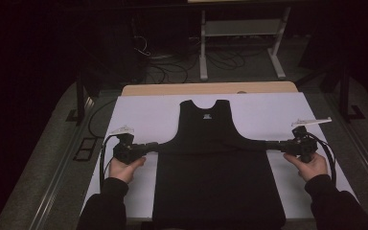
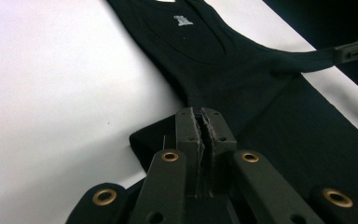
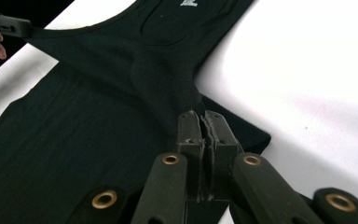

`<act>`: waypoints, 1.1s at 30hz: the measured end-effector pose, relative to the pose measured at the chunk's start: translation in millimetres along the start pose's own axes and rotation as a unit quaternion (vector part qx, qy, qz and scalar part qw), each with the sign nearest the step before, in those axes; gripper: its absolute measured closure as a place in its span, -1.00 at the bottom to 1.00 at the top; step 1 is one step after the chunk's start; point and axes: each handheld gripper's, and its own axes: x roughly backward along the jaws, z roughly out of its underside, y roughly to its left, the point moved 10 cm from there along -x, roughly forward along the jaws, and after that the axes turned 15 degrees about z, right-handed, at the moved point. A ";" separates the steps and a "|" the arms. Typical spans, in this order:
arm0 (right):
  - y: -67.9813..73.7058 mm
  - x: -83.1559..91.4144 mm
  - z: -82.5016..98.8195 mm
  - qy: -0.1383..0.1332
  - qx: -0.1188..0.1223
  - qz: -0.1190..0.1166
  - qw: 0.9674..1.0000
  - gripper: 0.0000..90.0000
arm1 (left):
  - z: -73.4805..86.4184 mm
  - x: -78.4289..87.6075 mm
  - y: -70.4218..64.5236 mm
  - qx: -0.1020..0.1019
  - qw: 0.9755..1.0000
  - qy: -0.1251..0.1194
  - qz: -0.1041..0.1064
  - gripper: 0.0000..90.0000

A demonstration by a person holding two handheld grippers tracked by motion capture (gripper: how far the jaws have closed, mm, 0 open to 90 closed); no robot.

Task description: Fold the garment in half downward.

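— Looking from the near edge of the worktop (image 1: pixel 139 112): where is the garment, and who has hold of it?

— A black sleeveless fabric top (image 1: pixel 206 143) lies down the middle of the white worktop, hem over the near edge, neckline toward the far edge. The left gripper (image 1: pixel 146 147) has its fingers (image 2: pixel 189 135) closed tight on a pinch of cloth at one side; the right gripper (image 1: pixel 274 143) has its fingers (image 3: pixel 189 135) closed just as tight on the other side. Between them the cloth is drawn into a taut band.

— What might go wrong?

— I'd judge the bites are thin. Pulling apart unevenly could slip one pinch free, or skew the top across the worktop.

— What do the views add to each other?

— Each gripper view shows cloth right between the pads and a small white label inside the neckline; the high view gives the whole outline, both of the person's hands (image 1: pixel 124 168), and the floor cables (image 1: pixel 172 67) beyond the far edge.
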 end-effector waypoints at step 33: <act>-2.1 4.3 35.5 0.064 -0.012 0.002 0.998 0.89 | 35.4 2.3 -6.4 0.017 0.999 0.048 0.001 0.89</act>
